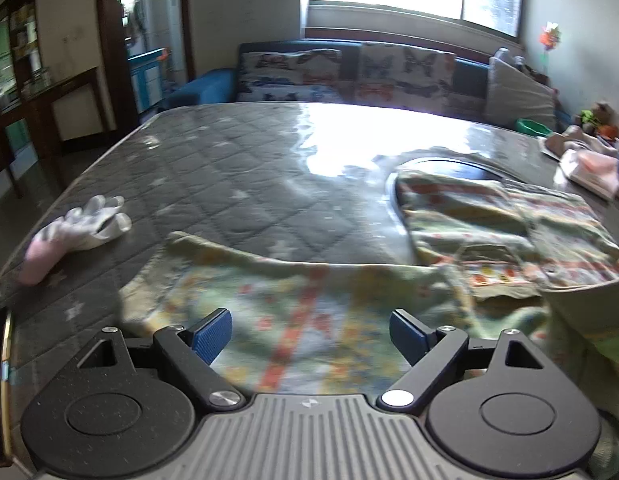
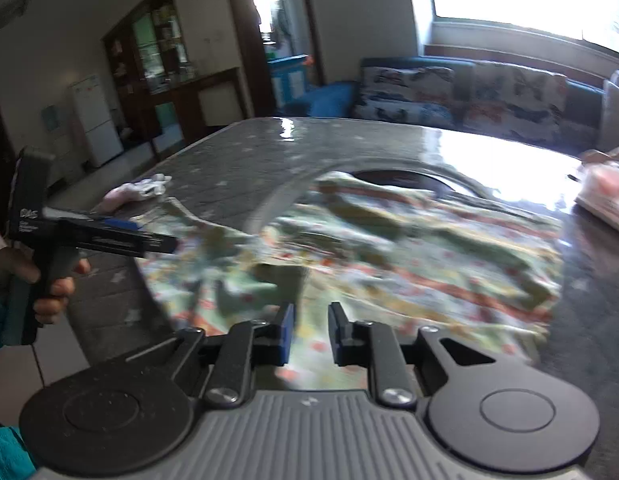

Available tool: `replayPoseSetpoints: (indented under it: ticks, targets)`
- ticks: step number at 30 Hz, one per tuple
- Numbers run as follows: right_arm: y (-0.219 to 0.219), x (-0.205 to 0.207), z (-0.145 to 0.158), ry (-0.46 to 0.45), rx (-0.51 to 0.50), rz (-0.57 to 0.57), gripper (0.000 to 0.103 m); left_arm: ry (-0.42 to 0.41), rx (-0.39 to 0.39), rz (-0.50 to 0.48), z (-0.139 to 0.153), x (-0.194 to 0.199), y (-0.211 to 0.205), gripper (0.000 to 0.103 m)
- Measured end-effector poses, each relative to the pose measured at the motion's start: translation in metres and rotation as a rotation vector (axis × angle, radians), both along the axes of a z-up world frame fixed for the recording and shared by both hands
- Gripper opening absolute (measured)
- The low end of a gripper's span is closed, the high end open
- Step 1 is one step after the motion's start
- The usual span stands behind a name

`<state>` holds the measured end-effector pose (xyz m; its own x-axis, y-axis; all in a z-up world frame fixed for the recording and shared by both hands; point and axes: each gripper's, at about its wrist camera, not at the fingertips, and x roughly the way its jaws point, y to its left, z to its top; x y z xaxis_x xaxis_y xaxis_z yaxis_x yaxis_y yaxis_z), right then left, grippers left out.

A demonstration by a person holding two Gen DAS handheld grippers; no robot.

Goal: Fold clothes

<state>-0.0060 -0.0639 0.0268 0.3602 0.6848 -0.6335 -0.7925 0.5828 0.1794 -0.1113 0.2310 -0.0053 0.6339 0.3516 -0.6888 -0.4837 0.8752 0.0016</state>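
A pale green patterned garment (image 1: 389, 272) with orange stripes lies spread on the grey quilted table (image 1: 213, 168), its right part folded over. My left gripper (image 1: 310, 334) is open above the garment's near edge, holding nothing. In the right wrist view the same garment (image 2: 369, 264) looks blurred. My right gripper (image 2: 310, 334) hovers over its near part with a narrow gap between the jaws and nothing between them. The hand-held left gripper (image 2: 109, 236) shows at the far left of that view, over the garment's left edge.
A white and pink garment (image 1: 73, 232) lies at the table's left edge. Folded pink and white clothes (image 1: 585, 164) lie at the right edge. A dark round inset (image 1: 449, 168) sits mid-table. A blue sofa (image 1: 349, 72) stands behind.
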Motion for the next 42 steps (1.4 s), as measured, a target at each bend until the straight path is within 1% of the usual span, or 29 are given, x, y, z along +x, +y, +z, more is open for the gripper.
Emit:
replayPoseSetpoints:
  ticks: [2, 4, 5, 6, 9, 12, 16, 19, 22, 25, 27, 29, 32, 33, 38, 40, 41, 42]
  targets:
    - [-0.018, 0.014, 0.004, 0.031, 0.009, -0.040, 0.020, 0.002, 0.000, 0.029, 0.000, -0.004, 0.008, 0.088]
    - [-0.035, 0.027, 0.006, 0.095, 0.046, -0.070, 0.020, 0.005, 0.001, 0.055, -0.001, -0.007, 0.016, 0.088]
    - [-0.045, 0.033, 0.009, 0.093, 0.048, -0.097, 0.020, 0.006, 0.001, 0.063, -0.001, -0.009, 0.018, 0.088]
    - [-0.049, 0.035, 0.012, 0.071, 0.033, -0.115, 0.020, 0.007, 0.000, 0.070, -0.001, -0.010, 0.020, 0.088]
    - [-0.056, 0.045, 0.010, 0.027, -0.048, -0.140, 0.021, 0.010, -0.001, 0.092, -0.002, -0.014, 0.025, 0.088]
    - [-0.049, 0.053, -0.005, -0.002, -0.132, -0.116, 0.021, 0.014, -0.004, 0.116, -0.004, -0.019, 0.030, 0.088]
    - [-0.035, 0.064, -0.027, 0.022, -0.194, -0.096, 0.020, 0.015, -0.018, 0.156, -0.008, -0.027, 0.038, 0.088]
    - [-0.027, 0.067, -0.040, 0.019, -0.258, -0.102, 0.020, 0.011, -0.027, 0.186, -0.008, -0.033, 0.047, 0.087]
    - [-0.017, 0.055, -0.034, 0.003, -0.235, -0.058, 0.020, 0.003, -0.035, 0.218, -0.008, -0.034, 0.060, 0.086]
    - [-0.006, 0.042, -0.027, -0.013, -0.207, -0.004, 0.020, -0.005, -0.058, 0.256, -0.010, -0.032, 0.072, 0.083]
    - [0.008, 0.026, -0.024, -0.026, -0.193, 0.069, 0.020, -0.007, -0.063, 0.287, -0.012, -0.032, 0.078, 0.081]
    - [0.022, 0.013, -0.024, -0.027, -0.180, 0.129, 0.020, -0.008, -0.062, 0.316, -0.014, -0.031, 0.083, 0.078]
    - [0.037, 0.000, -0.027, -0.017, -0.176, 0.192, 0.020, 0.004, -0.067, 0.346, -0.018, -0.030, 0.088, 0.068]
    - [0.041, -0.003, -0.027, -0.019, -0.178, 0.206, 0.020, 0.006, -0.071, 0.354, -0.020, -0.028, 0.090, 0.061]
    - [0.046, -0.004, -0.027, -0.024, -0.173, 0.216, 0.021, 0.006, -0.056, 0.379, -0.022, -0.024, 0.093, 0.058]
    - [0.044, -0.002, -0.026, -0.023, -0.167, 0.204, 0.021, 0.005, -0.041, 0.379, -0.022, -0.022, 0.093, 0.047]
    - [0.042, -0.001, -0.026, -0.022, -0.164, 0.196, 0.021, -0.001, -0.040, 0.376, -0.022, -0.021, 0.093, 0.044]
    - [0.040, 0.000, -0.026, -0.021, -0.161, 0.189, 0.021, -0.008, -0.041, 0.370, -0.022, -0.020, 0.093, 0.035]
